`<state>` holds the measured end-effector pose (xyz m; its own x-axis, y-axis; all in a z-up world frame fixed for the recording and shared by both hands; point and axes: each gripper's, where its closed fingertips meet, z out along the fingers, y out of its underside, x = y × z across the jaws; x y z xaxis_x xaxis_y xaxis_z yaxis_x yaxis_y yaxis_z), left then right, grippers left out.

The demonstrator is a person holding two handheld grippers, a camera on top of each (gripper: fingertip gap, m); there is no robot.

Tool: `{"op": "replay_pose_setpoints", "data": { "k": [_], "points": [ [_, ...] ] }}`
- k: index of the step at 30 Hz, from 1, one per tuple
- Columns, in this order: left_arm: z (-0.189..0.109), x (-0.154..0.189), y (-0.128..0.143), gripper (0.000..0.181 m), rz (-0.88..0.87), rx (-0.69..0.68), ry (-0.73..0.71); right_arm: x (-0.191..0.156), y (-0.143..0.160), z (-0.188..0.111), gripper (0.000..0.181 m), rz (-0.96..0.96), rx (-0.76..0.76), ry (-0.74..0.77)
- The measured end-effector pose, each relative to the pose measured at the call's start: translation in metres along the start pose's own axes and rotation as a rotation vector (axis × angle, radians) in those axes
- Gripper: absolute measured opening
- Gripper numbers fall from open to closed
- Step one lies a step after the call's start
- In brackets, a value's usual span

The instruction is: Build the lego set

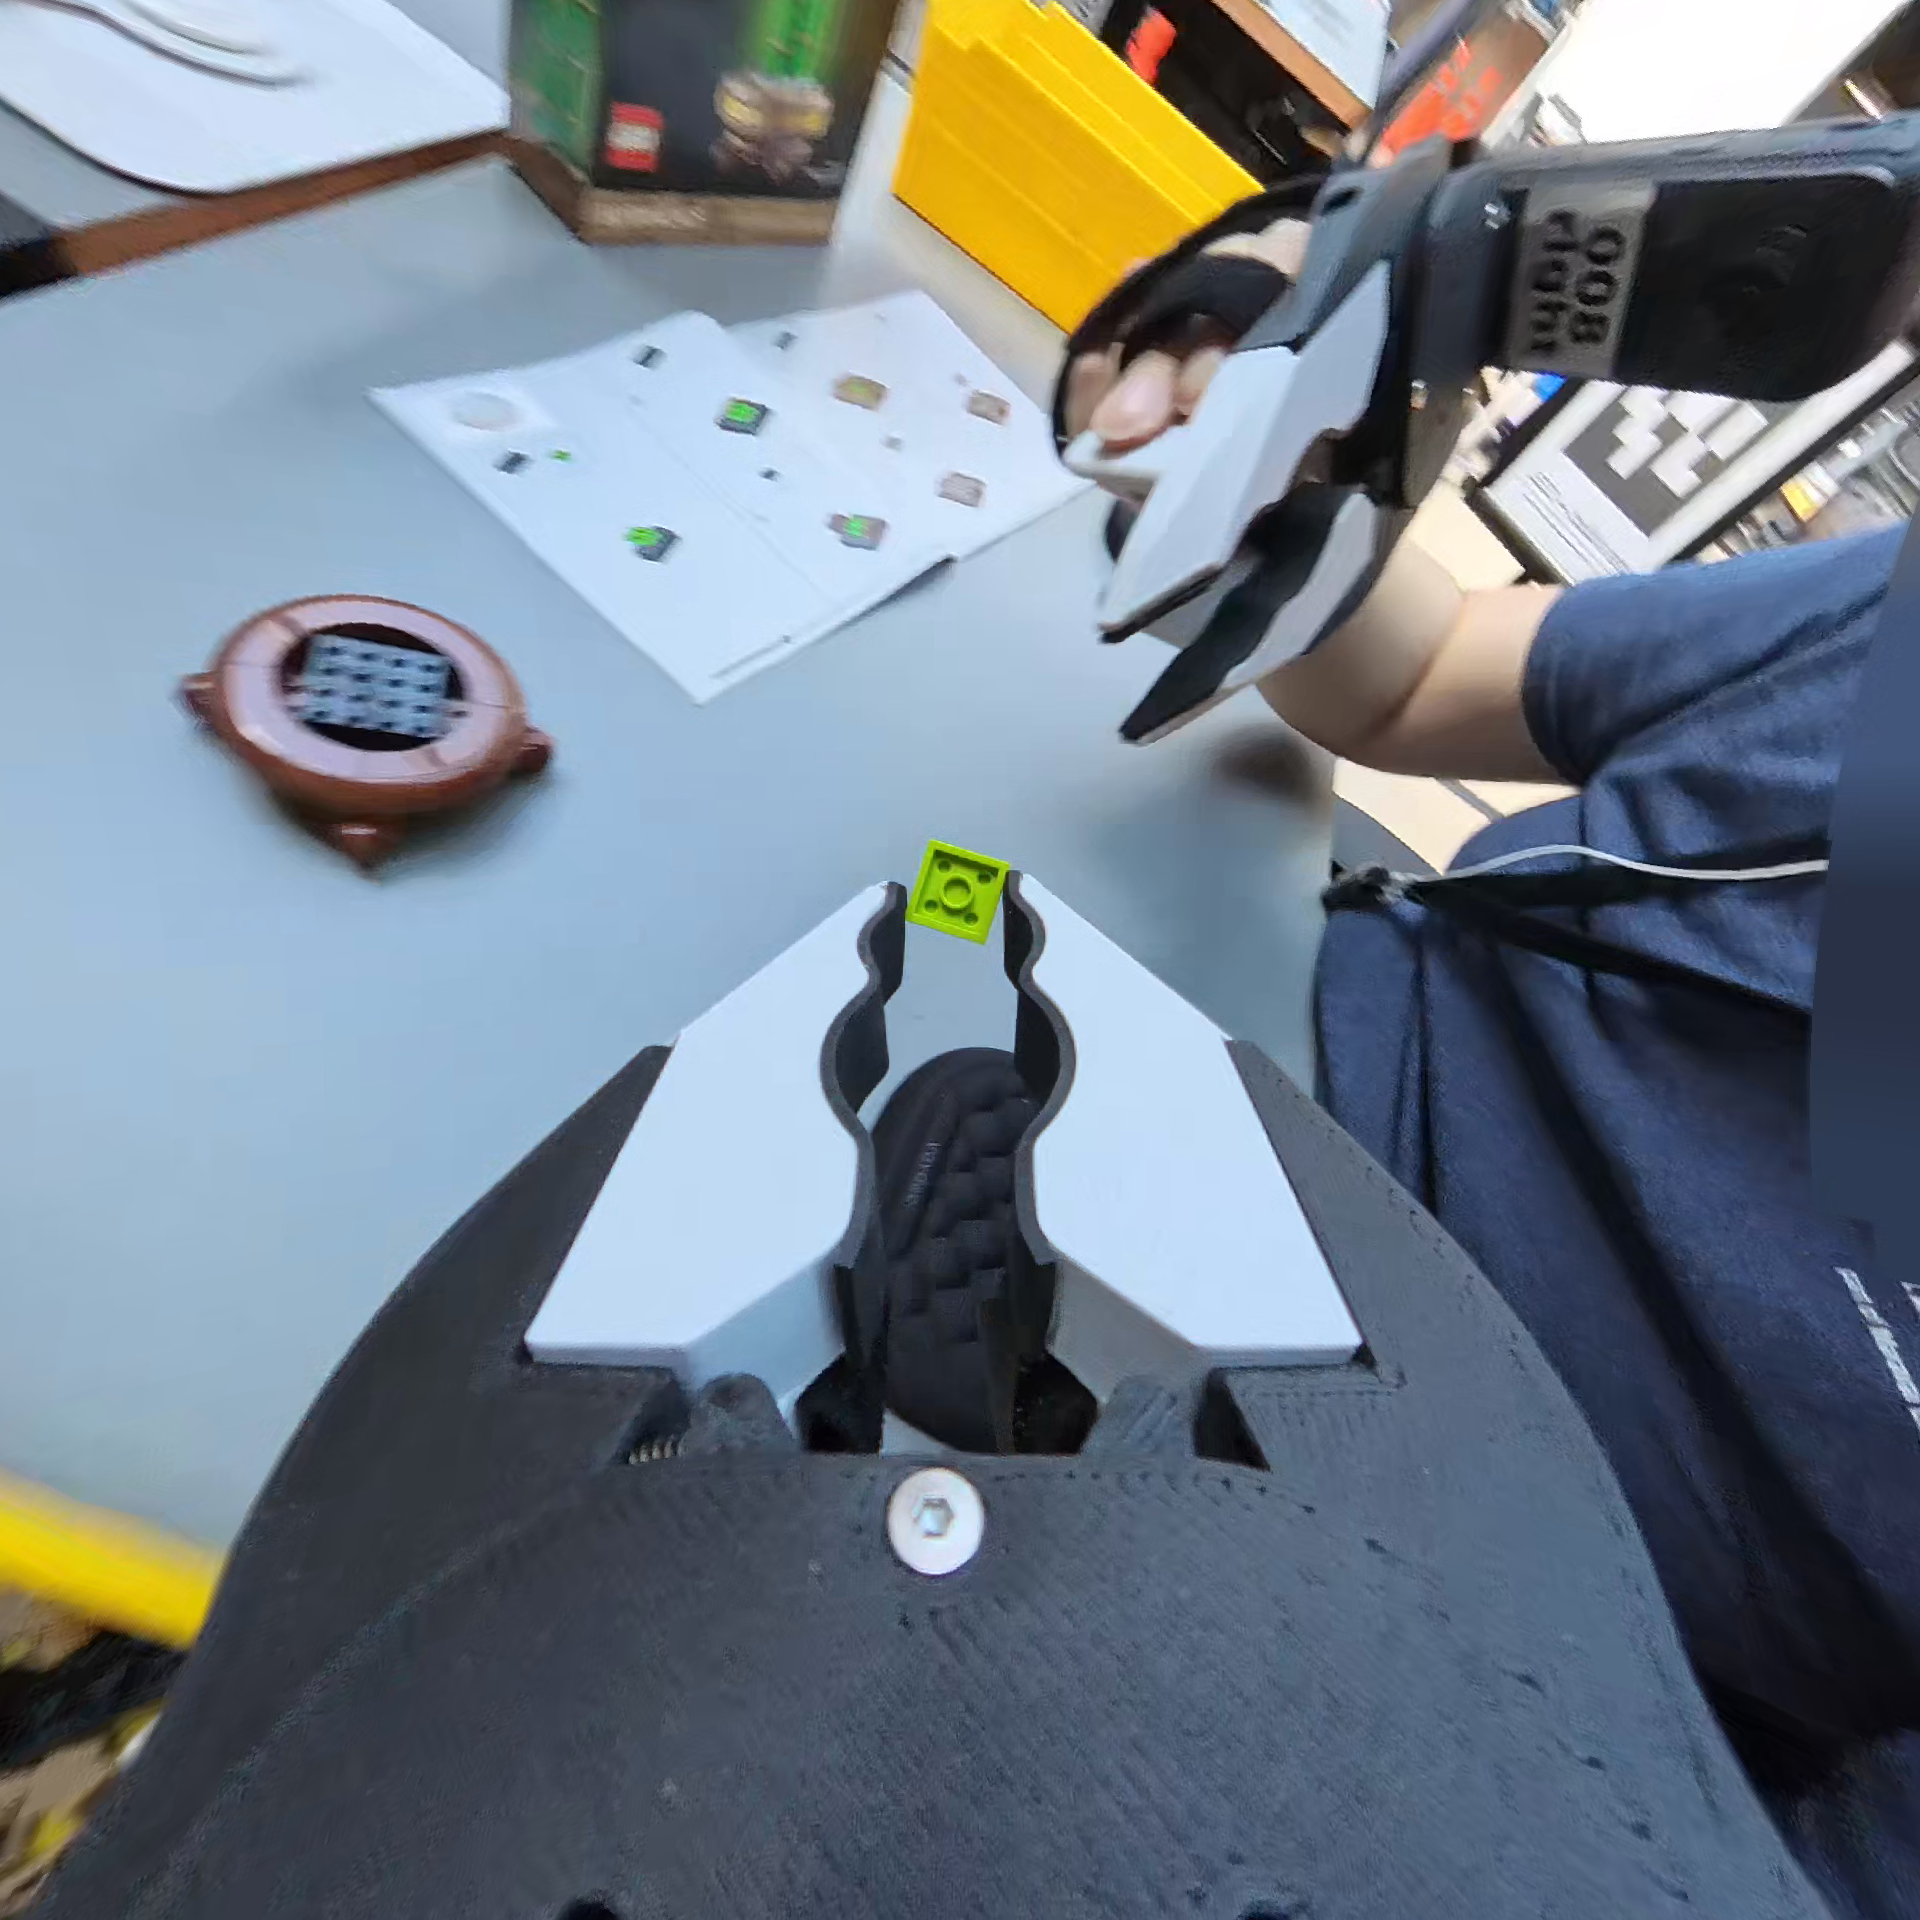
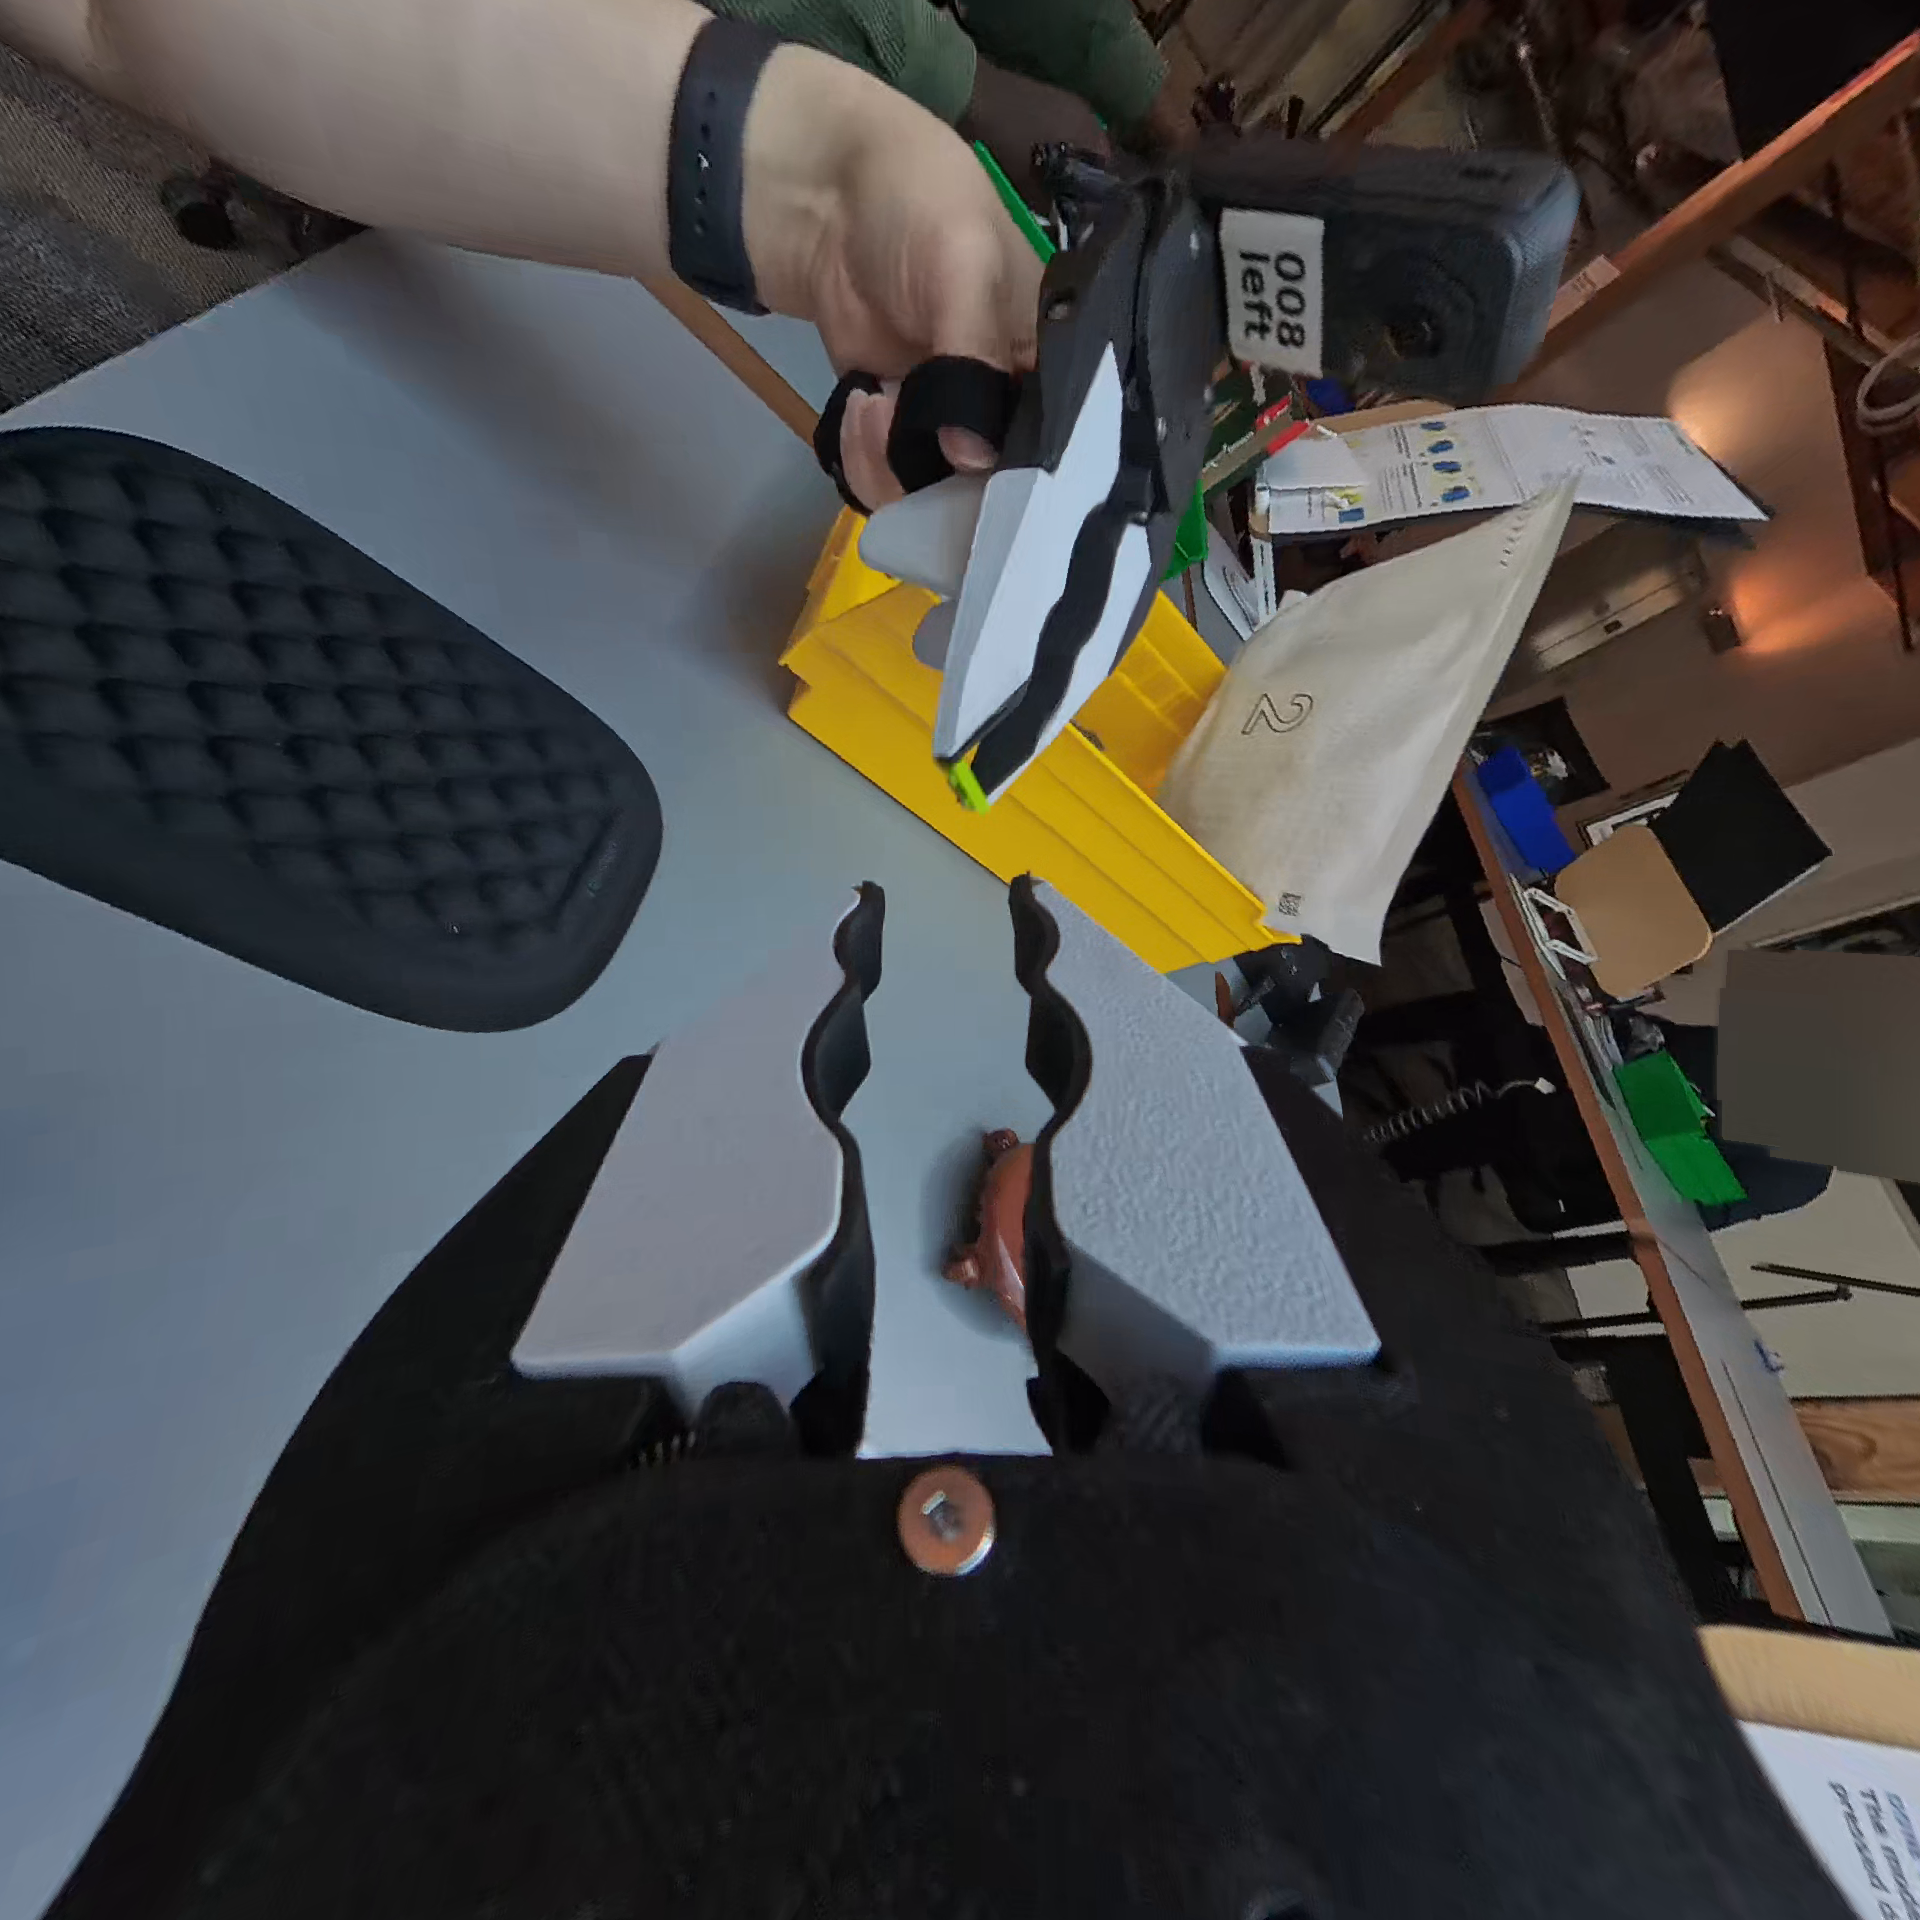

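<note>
Gripping was marginal: the lime plate was pinched only at the very tips of the left gripper, held above the grey table, underside toward the camera and rotated slightly in the jaws.

Left to right in the left wrist view:
- The brown round base, with a grey studded plate set in its middle, was seen lying on the table well left of the held plate. A wide transfer was implied; a slip was judged likely if the plate were pressed down while skewed, since so little of its edge was clamped.
- The instruction sheet was blurred, so the step could not be confirmed from it.
- The lego box and yellow bins were cut off at the top edge.
- The right gripper was seen in the air to the right, blurred. In its own view its jaws were parted with nothing between them.

Right wrist view:
- The black pad was cut off at the left edge.
- The plate was seen only edge-on, so its tilt could not be gauged.
- The base was mostly hidden behind a finger of the right gripper; the studs were not visible. Collision between the two grippers was judged possible if both converged on the base.
</note>
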<state>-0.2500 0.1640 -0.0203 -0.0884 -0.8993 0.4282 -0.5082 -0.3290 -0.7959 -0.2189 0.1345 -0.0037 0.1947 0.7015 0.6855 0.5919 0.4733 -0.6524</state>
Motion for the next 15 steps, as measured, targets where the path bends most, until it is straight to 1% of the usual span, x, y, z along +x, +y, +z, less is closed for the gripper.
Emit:
{"op": "replay_pose_setpoints", "data": {
  "k": [2,4,7,11,15],
  "points": [
    [0.022,0.026,0.009,0.017,0.025,-0.079,0.127,-0.014,-0.007,0.003,0.021,0.008,0.042,-0.016],
    [0.039,0.037,0.016,0.017,0.028,-0.139,0.181,-0.03,-0.013,0.002,0.016,0.008,0.076,-0.052],
    [0.058,0.045,0.02,0.017,0.024,-0.175,0.244,-0.048,-0.008,-0.004,0.017,-0.01,0.027,-0.092],
    [0.073,0.053,0.02,0.017,-0.001,-0.197,0.32,-0.049,-0.001,-0.016,0.014,-0.025,-0.02,-0.051],
    [0.084,0.053,0.021,0.017,0.007,-0.223,0.334,-0.054,0.006,-0.023,0.01,-0.016,-0.052,-0.045]
  ]
}}
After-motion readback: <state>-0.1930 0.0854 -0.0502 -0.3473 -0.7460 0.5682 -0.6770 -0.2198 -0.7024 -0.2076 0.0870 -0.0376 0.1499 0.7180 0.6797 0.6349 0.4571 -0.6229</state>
